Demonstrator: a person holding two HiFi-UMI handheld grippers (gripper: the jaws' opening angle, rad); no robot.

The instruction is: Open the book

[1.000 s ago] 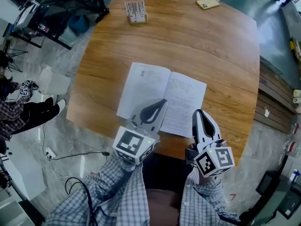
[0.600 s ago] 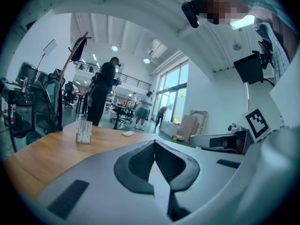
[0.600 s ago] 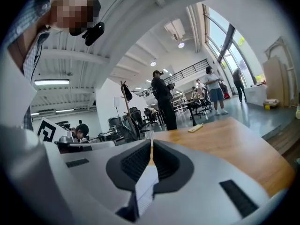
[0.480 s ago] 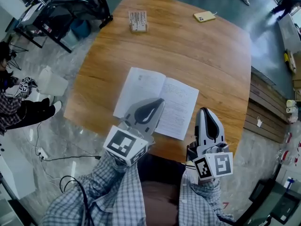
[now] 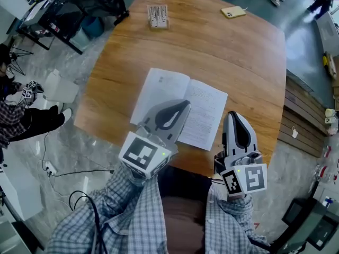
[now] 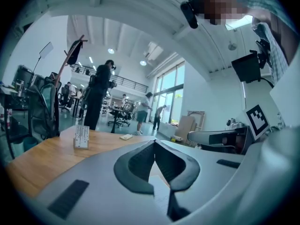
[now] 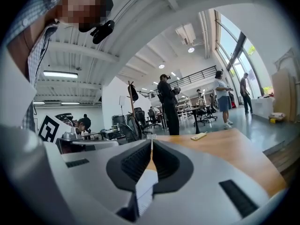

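Observation:
The book (image 5: pixel 180 106) lies open and flat on the wooden table (image 5: pixel 222 52), with two white printed pages facing up. My left gripper (image 5: pixel 184 105) is shut and empty, and its tip hangs over the book's near middle. My right gripper (image 5: pixel 233 115) is also shut and empty, just right of the book's near right corner. In the left gripper view the jaws (image 6: pixel 154 142) meet at a point and a strip of page (image 6: pixel 158 191) shows below them. The right gripper view shows its jaws (image 7: pixel 151 142) closed over a strip of page (image 7: pixel 145 189).
A small white card stand (image 5: pixel 158 16) and a yellow phone (image 5: pixel 233 11) sit at the table's far edge. Chairs and cables crowd the floor at the left (image 5: pixel 47 89). Several people stand in the hall beyond the table (image 6: pixel 98 95).
The book stays open and flat. Both grippers stay shut near the table's front edge, and the left one has risen a little toward the camera. The head view shifted slightly.

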